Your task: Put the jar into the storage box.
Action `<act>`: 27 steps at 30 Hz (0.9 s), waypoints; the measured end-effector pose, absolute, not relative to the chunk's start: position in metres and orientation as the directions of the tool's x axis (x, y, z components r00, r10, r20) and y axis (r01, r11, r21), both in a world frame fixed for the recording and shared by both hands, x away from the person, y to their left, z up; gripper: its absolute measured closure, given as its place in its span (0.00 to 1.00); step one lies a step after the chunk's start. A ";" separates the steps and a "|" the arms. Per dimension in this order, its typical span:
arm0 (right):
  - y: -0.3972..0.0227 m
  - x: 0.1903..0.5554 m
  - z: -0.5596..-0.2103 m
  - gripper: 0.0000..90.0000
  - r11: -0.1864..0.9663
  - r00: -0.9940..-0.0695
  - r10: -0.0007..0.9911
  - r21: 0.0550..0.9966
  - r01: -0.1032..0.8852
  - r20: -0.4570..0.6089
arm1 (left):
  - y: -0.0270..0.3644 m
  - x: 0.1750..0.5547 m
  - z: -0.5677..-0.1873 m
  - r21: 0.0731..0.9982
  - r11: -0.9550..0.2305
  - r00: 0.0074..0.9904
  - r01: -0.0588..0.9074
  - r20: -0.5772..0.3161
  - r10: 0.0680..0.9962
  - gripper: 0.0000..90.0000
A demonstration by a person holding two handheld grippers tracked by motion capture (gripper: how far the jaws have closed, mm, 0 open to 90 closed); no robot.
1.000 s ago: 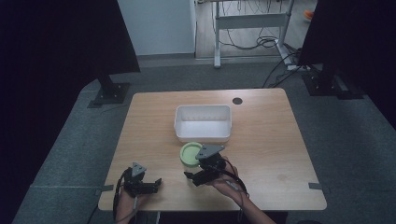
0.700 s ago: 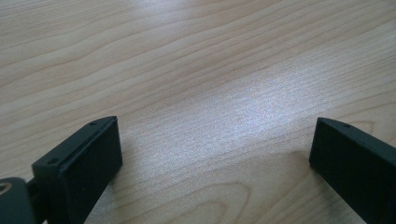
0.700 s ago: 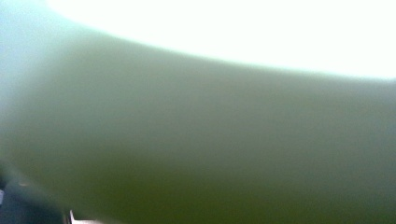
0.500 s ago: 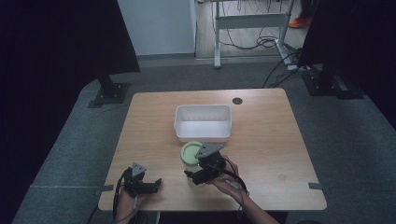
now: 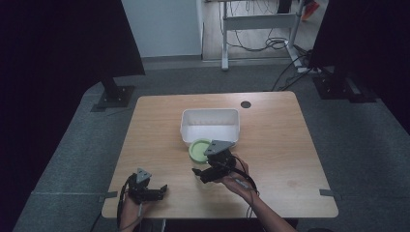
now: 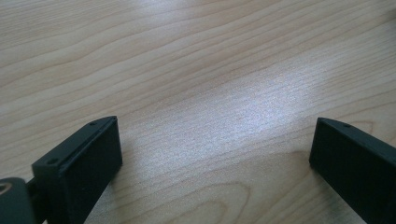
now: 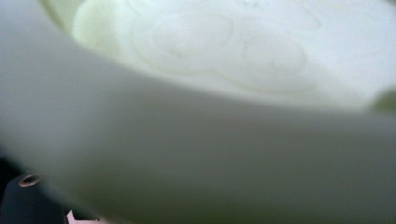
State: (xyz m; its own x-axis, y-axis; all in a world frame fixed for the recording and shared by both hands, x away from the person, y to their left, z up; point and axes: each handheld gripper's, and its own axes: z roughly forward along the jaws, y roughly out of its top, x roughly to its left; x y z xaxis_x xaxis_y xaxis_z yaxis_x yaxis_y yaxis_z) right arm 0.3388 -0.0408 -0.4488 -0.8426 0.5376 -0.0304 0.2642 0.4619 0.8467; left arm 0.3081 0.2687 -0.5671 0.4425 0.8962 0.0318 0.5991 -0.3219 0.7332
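The round pale green plastic bowl (image 5: pixel 199 149) is seen at the centre of the high view, just below the white rectangular plastic tub (image 5: pixel 210 125), with the right gripper (image 5: pixel 200 172) at its lower edge; that gripper's state cannot be told. In the right gripper view the bowl's rim is pressed close and blurred. The left gripper (image 5: pixel 162 189) is held open over the light wooden worktop (image 5: pixel 285 135) at lower left.

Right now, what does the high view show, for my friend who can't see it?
A person's right gripper reaches over a round pale green bowl on a light wooden table. Just beyond the bowl sits a white rectangular plastic tub. The left gripper rests near the table's front edge.
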 end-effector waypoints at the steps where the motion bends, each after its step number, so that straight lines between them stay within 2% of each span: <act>1: -0.041 0.340 -0.447 0.12 0.462 -0.843 0.537 0.847 0.262 -0.033 | 0.269 0.308 -0.567 0.733 -0.322 0.443 0.599 0.032 0.896 0.02; 27: -0.044 0.379 -0.416 0.12 0.434 -0.817 0.575 0.858 0.274 -0.030 | 0.269 0.308 -0.567 0.732 -0.324 0.444 0.599 0.033 0.896 0.02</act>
State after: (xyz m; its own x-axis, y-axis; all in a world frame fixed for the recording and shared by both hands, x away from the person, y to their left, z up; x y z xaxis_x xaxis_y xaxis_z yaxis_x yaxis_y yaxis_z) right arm 0.3793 -0.0437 -0.4162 -0.8174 0.5753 -0.0300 0.2738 0.4337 0.8585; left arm 0.3081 0.2688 -0.5671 0.4438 0.8955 0.0331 0.5989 -0.3239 0.7324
